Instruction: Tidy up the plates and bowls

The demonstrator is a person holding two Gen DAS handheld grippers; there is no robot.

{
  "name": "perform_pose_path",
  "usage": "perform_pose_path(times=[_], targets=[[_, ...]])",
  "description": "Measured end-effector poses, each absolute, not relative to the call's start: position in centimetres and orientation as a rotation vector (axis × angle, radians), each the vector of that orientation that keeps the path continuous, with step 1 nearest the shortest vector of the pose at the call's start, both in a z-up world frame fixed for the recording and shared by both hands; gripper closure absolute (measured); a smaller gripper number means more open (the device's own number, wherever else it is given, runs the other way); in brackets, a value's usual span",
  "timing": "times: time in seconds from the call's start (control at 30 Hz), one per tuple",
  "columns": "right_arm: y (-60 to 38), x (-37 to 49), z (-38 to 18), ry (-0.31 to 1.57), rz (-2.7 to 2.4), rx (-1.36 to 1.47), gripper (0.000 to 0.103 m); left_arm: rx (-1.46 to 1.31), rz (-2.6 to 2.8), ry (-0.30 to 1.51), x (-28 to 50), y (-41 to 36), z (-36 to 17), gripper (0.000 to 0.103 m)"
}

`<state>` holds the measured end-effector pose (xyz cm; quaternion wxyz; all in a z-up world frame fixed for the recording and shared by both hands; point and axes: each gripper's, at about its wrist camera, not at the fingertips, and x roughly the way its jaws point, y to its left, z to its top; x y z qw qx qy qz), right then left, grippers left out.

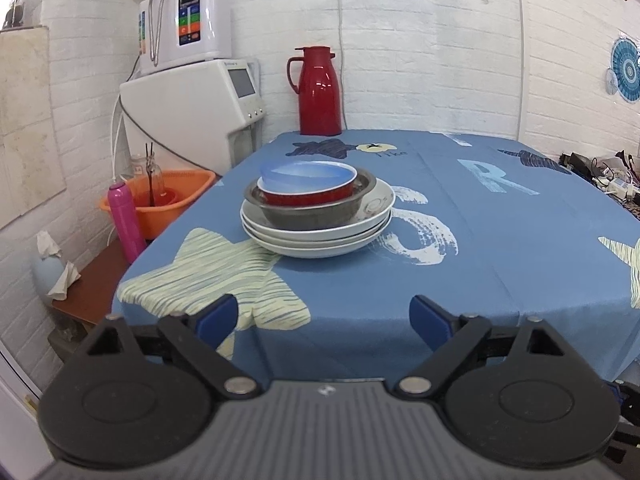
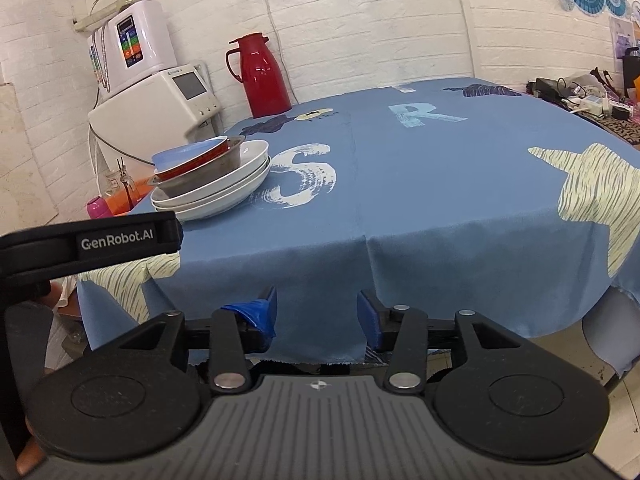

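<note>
A stack of dishes stands on the blue tablecloth: white plates [image 1: 320,236] [image 2: 224,192] at the bottom, a grey metal bowl [image 1: 316,216] [image 2: 200,182] on them, a red bowl [image 1: 308,196] [image 2: 192,164] inside that, and a pale blue bowl [image 1: 308,174] [image 2: 180,154] on top. My left gripper [image 1: 324,320] hangs open in front of the table's near edge, well short of the stack, nothing between its fingers. My right gripper [image 2: 316,312] is open too, below the table edge and right of the stack. The left gripper's black body [image 2: 88,240] shows in the right wrist view.
A red thermos jug [image 1: 318,92] [image 2: 262,76] stands at the table's far edge. White appliances [image 1: 192,80], an orange basin [image 1: 164,200] and a pink bottle [image 1: 126,224] sit left of the table. Cables and clutter [image 2: 580,96] lie far right. The blue tablecloth [image 1: 500,248] spreads right of the stack.
</note>
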<state>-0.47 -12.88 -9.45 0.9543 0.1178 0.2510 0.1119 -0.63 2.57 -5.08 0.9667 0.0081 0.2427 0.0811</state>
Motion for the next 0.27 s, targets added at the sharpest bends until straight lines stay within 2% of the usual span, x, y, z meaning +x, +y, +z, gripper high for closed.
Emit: perform_pose_path(times=[0.27], targets=[[-12.65,-0.47,-9.58,0.511,0.226,0.245,0.073,0.035,0.154,0.437,-1.25,2.27,-4.86,0.012]])
